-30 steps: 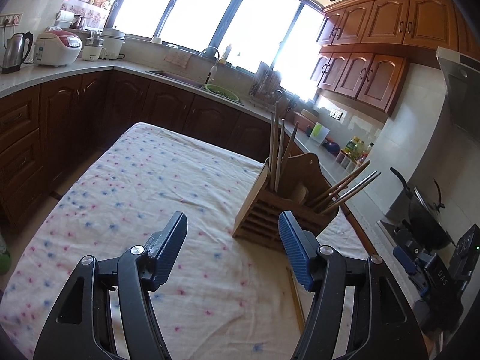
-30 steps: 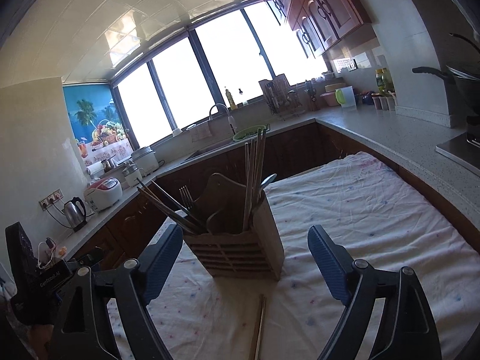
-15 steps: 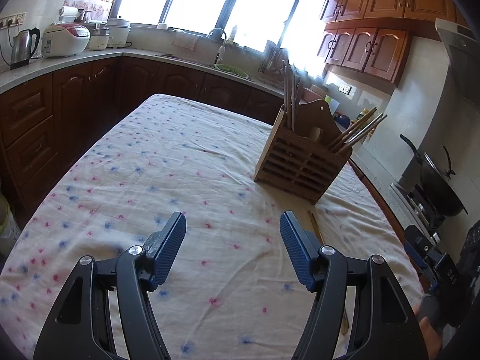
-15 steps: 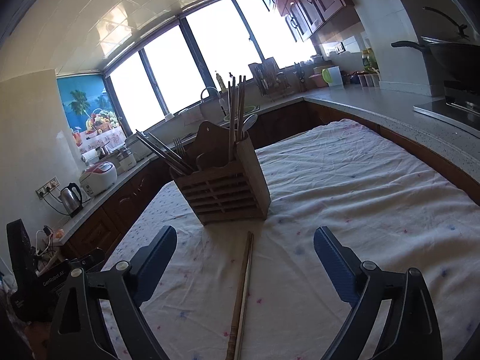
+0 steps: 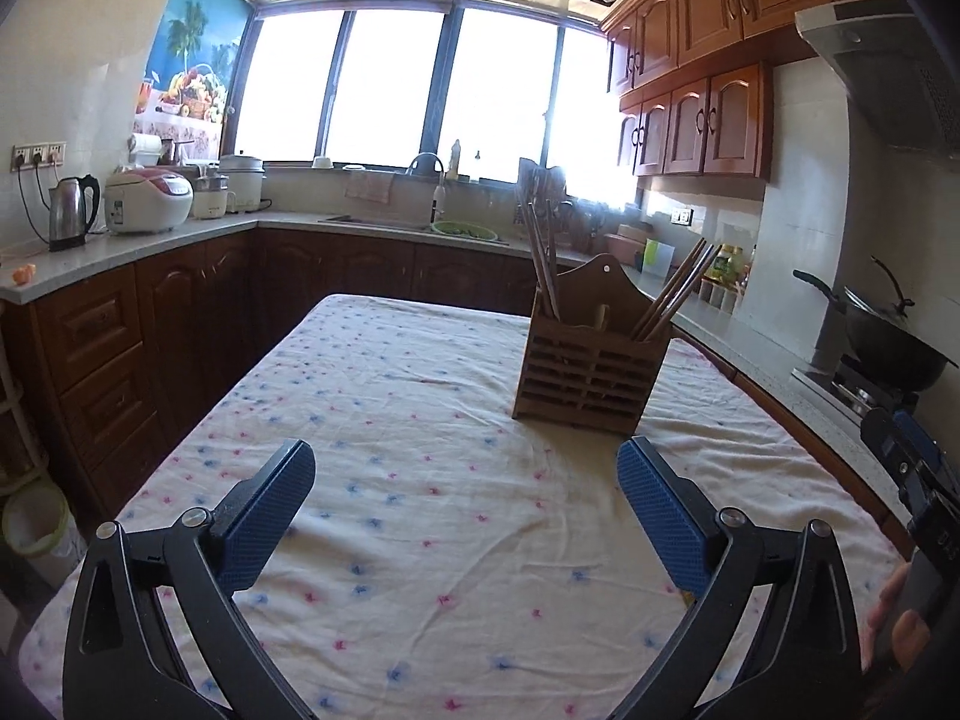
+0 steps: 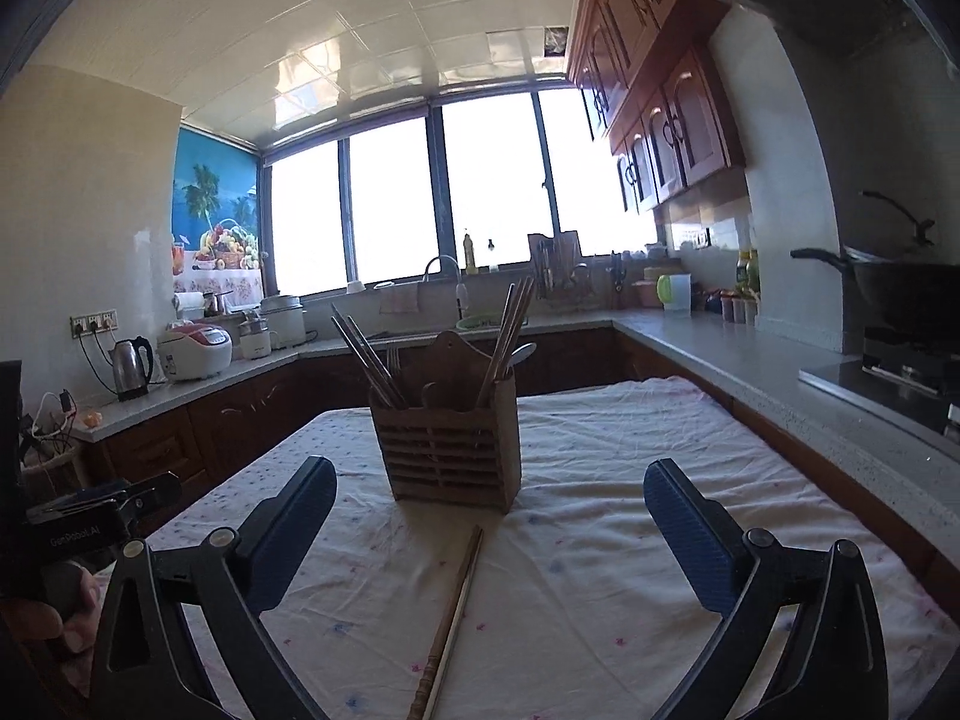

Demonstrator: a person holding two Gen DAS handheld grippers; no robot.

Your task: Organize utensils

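While the left gripper is opening its jaws wide, nothing lies between its fingers; the wooden utensil holder stands upright on the tablecloth, ahead of the fingertips and nearer to the right finger. Chopsticks in the holder lean out of its two ends. From the right wrist, the right gripper is also opening and holds nothing. A loose pair of chopsticks lies flat between its fingers, and the long axis runs from the holder toward the camera, slightly to the left. I think the next step is picking this pair. It is better to close across the sticks near their middle, so both come up together.
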